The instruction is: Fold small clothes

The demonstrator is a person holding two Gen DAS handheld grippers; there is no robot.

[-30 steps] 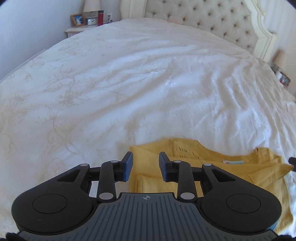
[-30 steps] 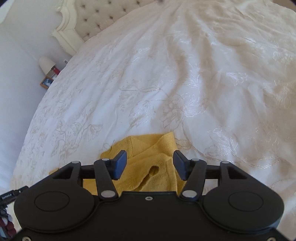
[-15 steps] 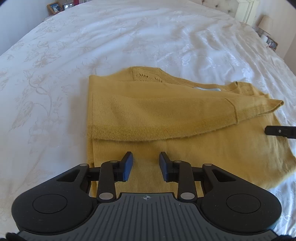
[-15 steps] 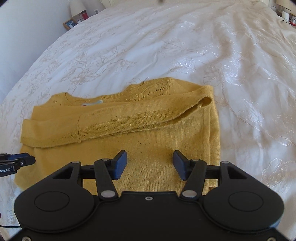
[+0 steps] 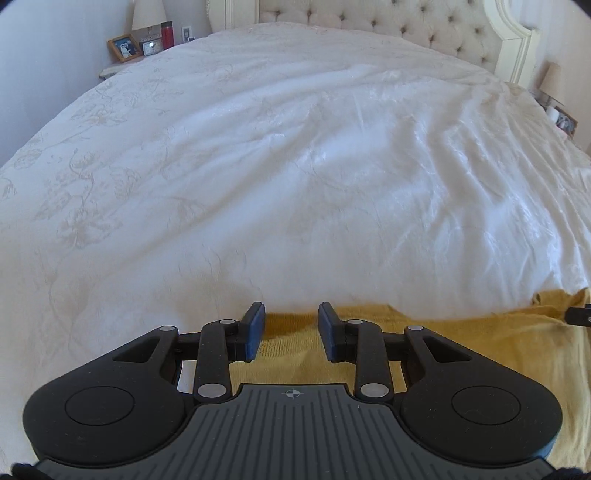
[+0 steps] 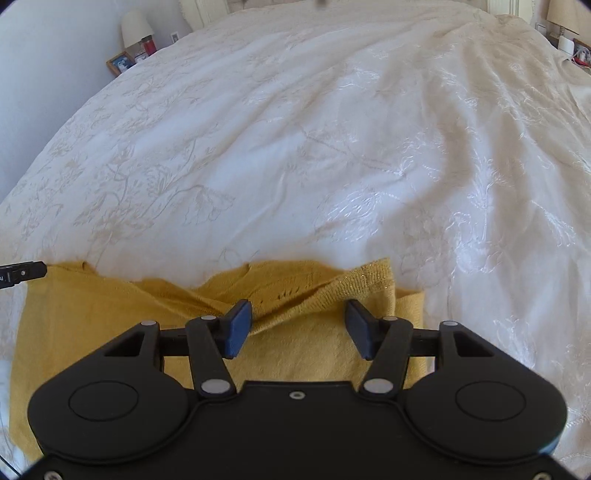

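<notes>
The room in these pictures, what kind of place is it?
Most likely a home bedroom: a wide bed with a white bedspread, a tufted headboard, and a bedside table with a framed photo.

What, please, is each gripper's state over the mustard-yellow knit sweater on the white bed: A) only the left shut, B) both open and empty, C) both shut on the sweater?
B: the left gripper and right gripper both show spread fingers with the mustard-yellow knit sweater lying unpinched between them.

surface: bed [image 5: 295, 166], white floral-embroidered cover, wrinkled | on it: yellow knit garment [image 6: 110, 317], folded, lying flat at near edge | far: tufted headboard [image 5: 388, 29]
</notes>
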